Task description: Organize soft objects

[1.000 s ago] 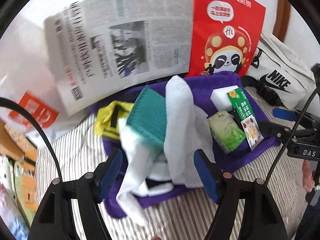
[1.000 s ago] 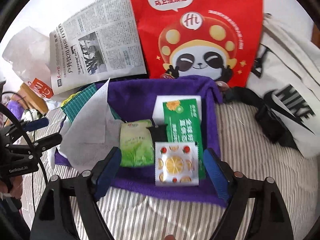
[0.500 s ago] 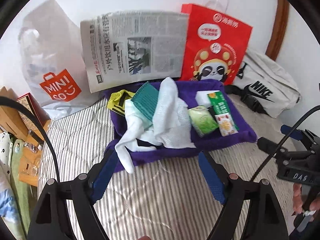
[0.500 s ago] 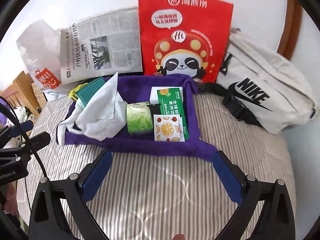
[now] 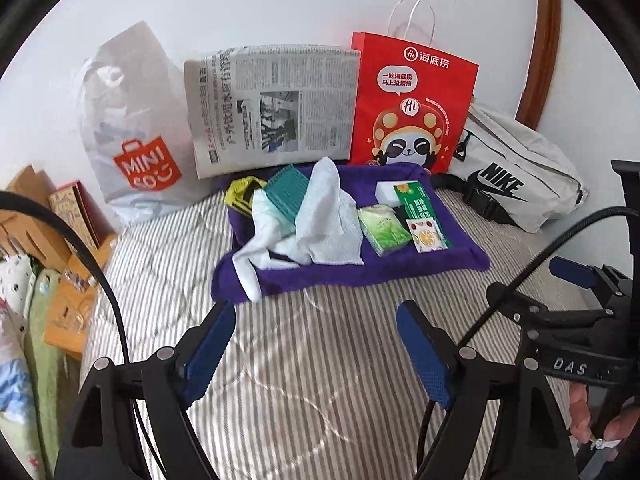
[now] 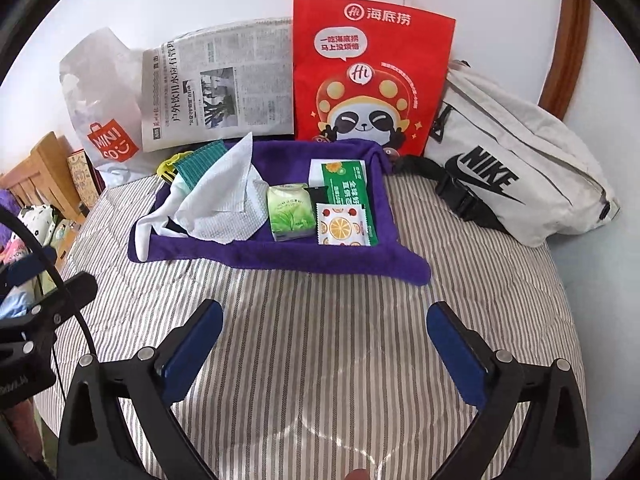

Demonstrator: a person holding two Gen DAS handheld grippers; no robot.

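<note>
Both grippers are hanging over the striped bedcover [image 6: 320,320], nothing between their fingers: the left gripper [image 5: 316,340] and right gripper [image 6: 324,340] have just been spreading wide. At twelve o'clock, a purple towel [image 6: 280,256] is lying flat, carrying a white cloth [image 6: 228,204], green tissue pack [image 6: 290,212] and sachets. Behind it, a red bag [image 6: 372,68] is standing.
</note>
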